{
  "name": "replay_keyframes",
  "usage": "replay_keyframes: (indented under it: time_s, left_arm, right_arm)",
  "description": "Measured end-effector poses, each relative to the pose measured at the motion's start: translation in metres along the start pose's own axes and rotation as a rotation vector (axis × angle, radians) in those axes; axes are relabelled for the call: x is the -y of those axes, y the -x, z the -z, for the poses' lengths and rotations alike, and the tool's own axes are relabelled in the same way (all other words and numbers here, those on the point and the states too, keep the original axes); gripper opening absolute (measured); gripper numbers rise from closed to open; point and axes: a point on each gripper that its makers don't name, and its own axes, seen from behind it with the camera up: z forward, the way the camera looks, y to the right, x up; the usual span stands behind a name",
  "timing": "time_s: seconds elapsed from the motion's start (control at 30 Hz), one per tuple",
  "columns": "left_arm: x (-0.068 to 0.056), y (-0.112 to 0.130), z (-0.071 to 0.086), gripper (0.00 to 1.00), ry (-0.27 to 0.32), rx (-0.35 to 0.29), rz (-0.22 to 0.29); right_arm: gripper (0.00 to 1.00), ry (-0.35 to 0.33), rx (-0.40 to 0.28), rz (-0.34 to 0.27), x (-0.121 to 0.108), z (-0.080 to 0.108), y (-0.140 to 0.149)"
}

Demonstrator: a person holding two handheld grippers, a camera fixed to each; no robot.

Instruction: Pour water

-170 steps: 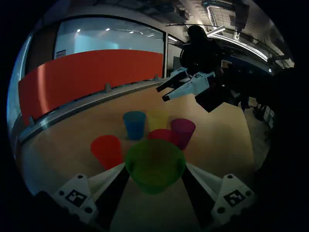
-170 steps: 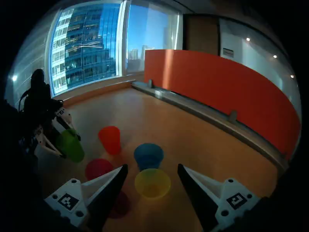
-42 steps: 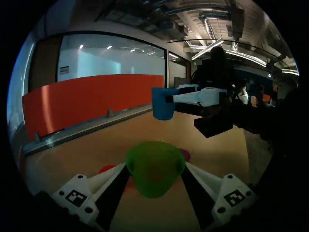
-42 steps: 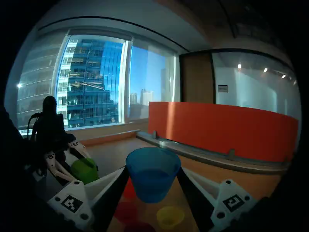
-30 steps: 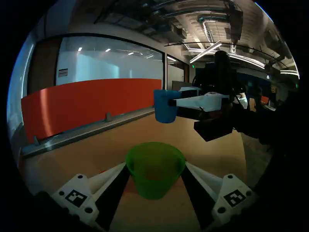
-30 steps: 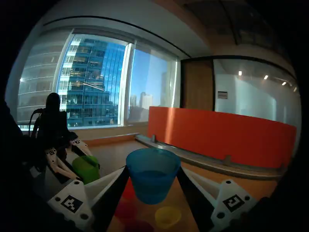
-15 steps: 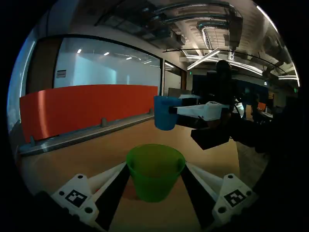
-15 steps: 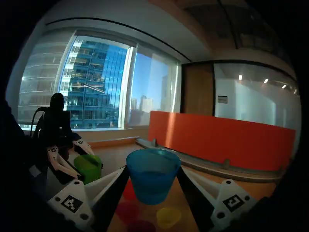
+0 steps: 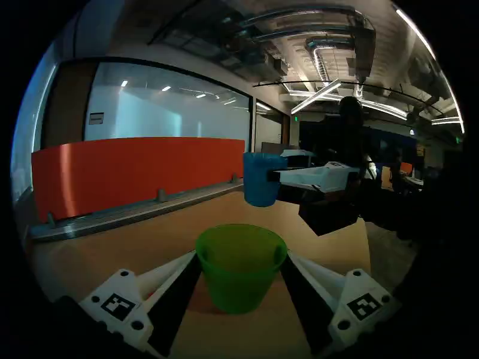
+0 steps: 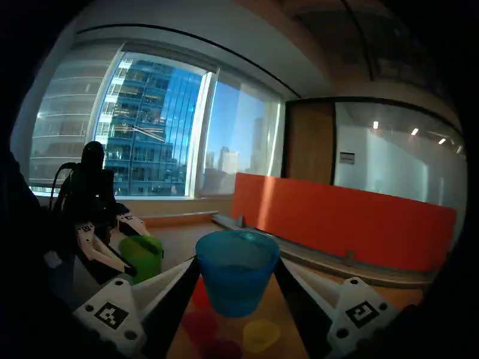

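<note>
In the left gripper view my left gripper (image 9: 240, 272) is shut on a green cup (image 9: 241, 263), held upright above the wooden table (image 9: 132, 239). Beyond it, the right gripper (image 9: 272, 178) holds a blue cup (image 9: 261, 178) in the air, upright. In the right gripper view my right gripper (image 10: 238, 281) is shut on that blue cup (image 10: 237, 270), which has water in it. To the left, the left gripper (image 10: 129, 242) carries the green cup (image 10: 141, 256). Both cups hang at about the same height, apart from each other.
Below the blue cup, red (image 10: 200, 326), dark pink (image 10: 219, 349) and yellow (image 10: 261, 335) cups stand on the table. An orange partition (image 10: 347, 221) with a rail runs along the table's far edge. Large windows (image 10: 149, 131) lie behind the left gripper.
Both grippers have risen with their cups; the cups on the table have dropped out of the left gripper view. The right gripper took hold of the blue cup after the earliest frames.
</note>
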Motion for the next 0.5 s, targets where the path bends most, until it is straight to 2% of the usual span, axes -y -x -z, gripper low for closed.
replay_keyframes:
  time_s: [0.5]
  left_arm:
    - [-0.009, -0.007, 0.002, 0.87, 0.026, -0.025, -0.007]
  right_arm:
    - [0.9, -0.031, 0.003, 0.09, 0.01, -0.002, -0.012]
